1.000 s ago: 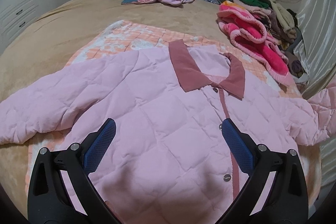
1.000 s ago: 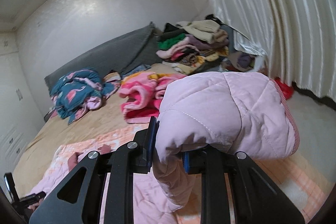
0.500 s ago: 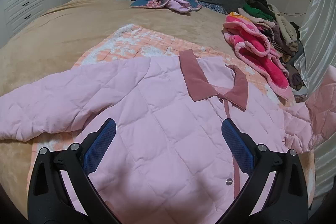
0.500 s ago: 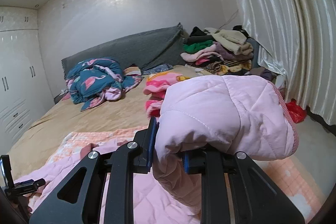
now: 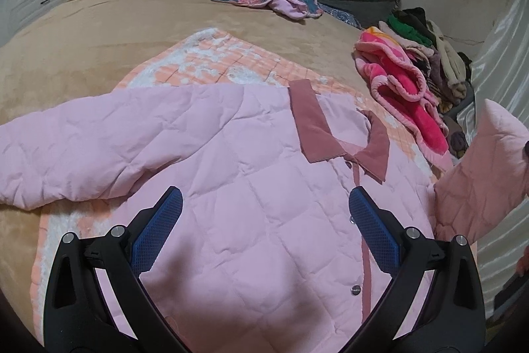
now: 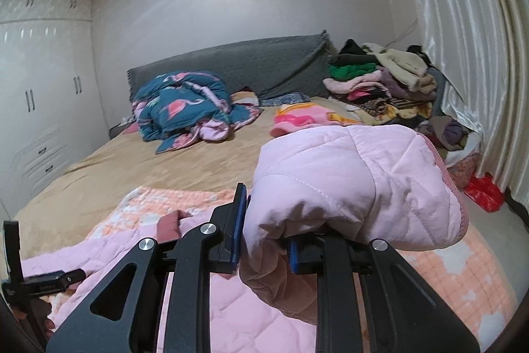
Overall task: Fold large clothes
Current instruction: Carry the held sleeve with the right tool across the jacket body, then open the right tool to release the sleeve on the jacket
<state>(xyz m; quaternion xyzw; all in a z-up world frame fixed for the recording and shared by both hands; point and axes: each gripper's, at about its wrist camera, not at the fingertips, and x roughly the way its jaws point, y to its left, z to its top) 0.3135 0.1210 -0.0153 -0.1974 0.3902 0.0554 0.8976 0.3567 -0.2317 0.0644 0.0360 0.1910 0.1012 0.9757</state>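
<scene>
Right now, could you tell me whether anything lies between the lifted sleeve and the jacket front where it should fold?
Nothing visible does. The right hand-held gripper holds the sleeve above the jacket front, which lies flat and bare; the left hand-held gripper hovers open over it.

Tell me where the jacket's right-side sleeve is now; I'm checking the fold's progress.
The sleeve is lifted off the bed, pinched in the right gripper; in the left wrist view it rises at the far right, beside the jacket body.

Pink quilted jacket (image 5: 264,187) flat, buttoned; one sleeve (image 6: 347,181) lifted
</scene>
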